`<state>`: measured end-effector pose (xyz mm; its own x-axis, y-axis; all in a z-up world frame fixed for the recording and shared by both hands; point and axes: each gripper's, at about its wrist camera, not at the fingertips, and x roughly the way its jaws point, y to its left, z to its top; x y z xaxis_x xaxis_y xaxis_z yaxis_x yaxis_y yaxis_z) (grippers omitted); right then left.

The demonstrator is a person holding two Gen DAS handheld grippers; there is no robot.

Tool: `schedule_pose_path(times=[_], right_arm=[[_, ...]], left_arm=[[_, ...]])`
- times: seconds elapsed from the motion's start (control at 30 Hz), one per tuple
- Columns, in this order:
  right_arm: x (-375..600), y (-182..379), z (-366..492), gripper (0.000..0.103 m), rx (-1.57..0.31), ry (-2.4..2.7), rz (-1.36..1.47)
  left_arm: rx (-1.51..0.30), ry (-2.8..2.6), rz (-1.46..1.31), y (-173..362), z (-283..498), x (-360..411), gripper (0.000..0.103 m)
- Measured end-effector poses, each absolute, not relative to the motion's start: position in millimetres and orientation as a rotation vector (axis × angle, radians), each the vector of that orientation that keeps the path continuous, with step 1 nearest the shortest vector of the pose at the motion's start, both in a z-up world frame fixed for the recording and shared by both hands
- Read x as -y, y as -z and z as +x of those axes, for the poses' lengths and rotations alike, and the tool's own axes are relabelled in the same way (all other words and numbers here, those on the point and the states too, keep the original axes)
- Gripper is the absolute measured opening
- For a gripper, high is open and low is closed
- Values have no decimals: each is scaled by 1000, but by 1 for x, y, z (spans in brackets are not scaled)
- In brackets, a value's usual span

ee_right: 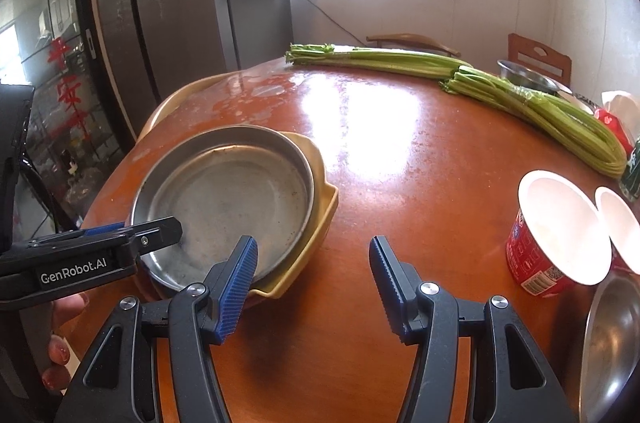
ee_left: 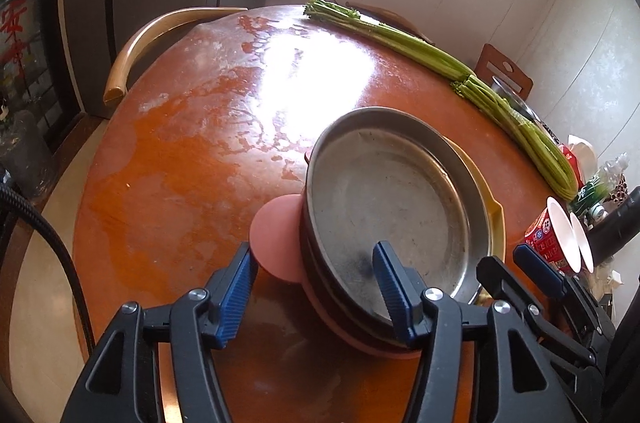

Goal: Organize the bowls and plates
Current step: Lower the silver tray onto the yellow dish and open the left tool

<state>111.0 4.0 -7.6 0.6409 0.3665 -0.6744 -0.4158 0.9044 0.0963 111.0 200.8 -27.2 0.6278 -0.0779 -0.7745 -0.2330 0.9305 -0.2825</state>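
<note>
A steel plate (ee_left: 384, 199) tops a stack of dark plates on a pink plate (ee_left: 276, 235), with a yellow dish (ee_left: 494, 219) behind it. My left gripper (ee_left: 314, 263) is open astride the stack's near rim, one finger outside by the pink plate and the other inside the steel plate, neither pad pressing. In the right wrist view the steel plate (ee_right: 228, 199) sits in the yellow dish (ee_right: 320, 207), and the left gripper (ee_right: 156, 229) reaches in from the left. My right gripper (ee_right: 314, 259) is open over bare table beside the dish's corner, and the right gripper (ee_left: 516, 263) also shows in the left wrist view.
Celery bundles (ee_right: 400, 63) lie across the far side of the round wooden table (ee_right: 400, 163). Two red paper cups (ee_right: 560, 235) stand at the right, with a steel bowl (ee_right: 612, 343) near them and another steel bowl (ee_right: 528, 75) far off. A chair back (ee_left: 132, 43) curves at the left edge.
</note>
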Motion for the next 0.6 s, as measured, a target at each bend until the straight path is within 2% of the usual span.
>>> schedule_pose_path(times=[0.6], right_arm=[[19,13,115,60,-768,-431,-44]], left_arm=[[-911,-97,-321,26,137,-167,59]])
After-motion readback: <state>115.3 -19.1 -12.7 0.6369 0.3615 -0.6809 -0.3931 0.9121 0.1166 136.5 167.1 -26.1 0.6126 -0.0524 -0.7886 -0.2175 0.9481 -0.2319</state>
